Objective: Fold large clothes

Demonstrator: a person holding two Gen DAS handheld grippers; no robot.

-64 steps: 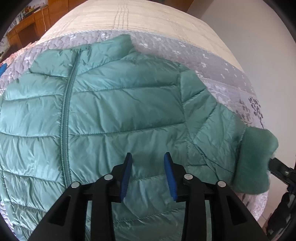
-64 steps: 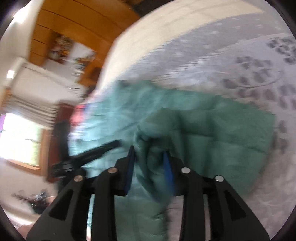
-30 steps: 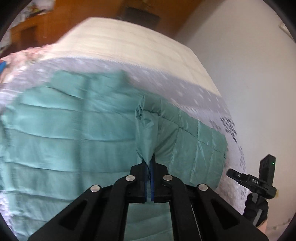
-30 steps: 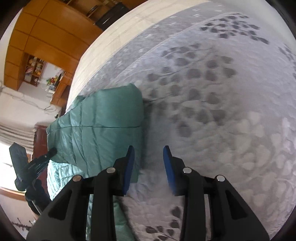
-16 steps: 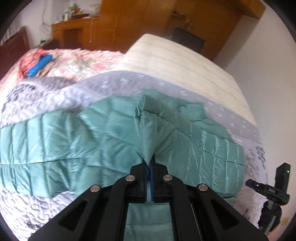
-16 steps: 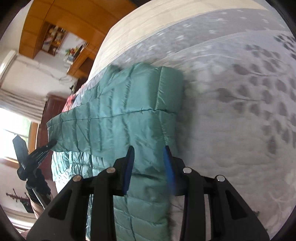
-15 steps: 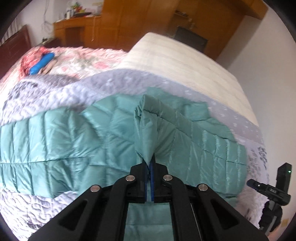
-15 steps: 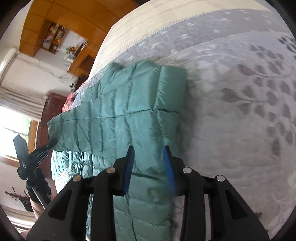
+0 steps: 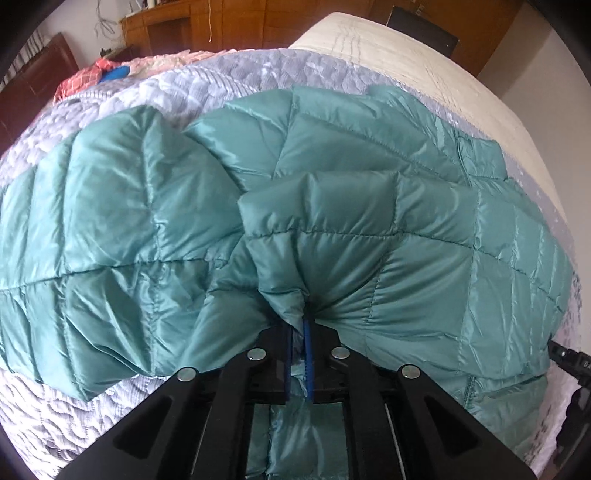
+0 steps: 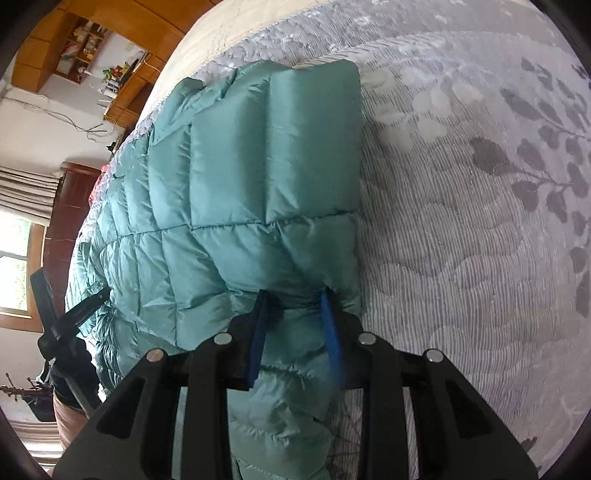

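Note:
A teal quilted puffer jacket [image 9: 332, 192] lies on a grey patterned bedspread [image 9: 55, 398], with one side folded over its body. My left gripper [image 9: 300, 325] is shut on a pinch of the jacket's fabric at the fold. In the right wrist view the jacket [image 10: 236, 192] lies left of bare bedspread [image 10: 480, 221]. My right gripper [image 10: 295, 299] is open, its blue fingers [image 10: 258, 325] straddling the jacket's folded edge without clamping it.
A cream mattress [image 9: 424, 51] lies beyond the bedspread. Red and pink clothes [image 9: 92, 74] sit at the bed's far left. Wooden cabinets [image 9: 221, 22] line the back wall. A dark wooden headboard [image 10: 70, 206] and a window [image 10: 14, 266] are left.
My left gripper has carried the pinched jacket fabric across and lowered it onto the jacket. My right gripper has moved in over the folded edge, still open.

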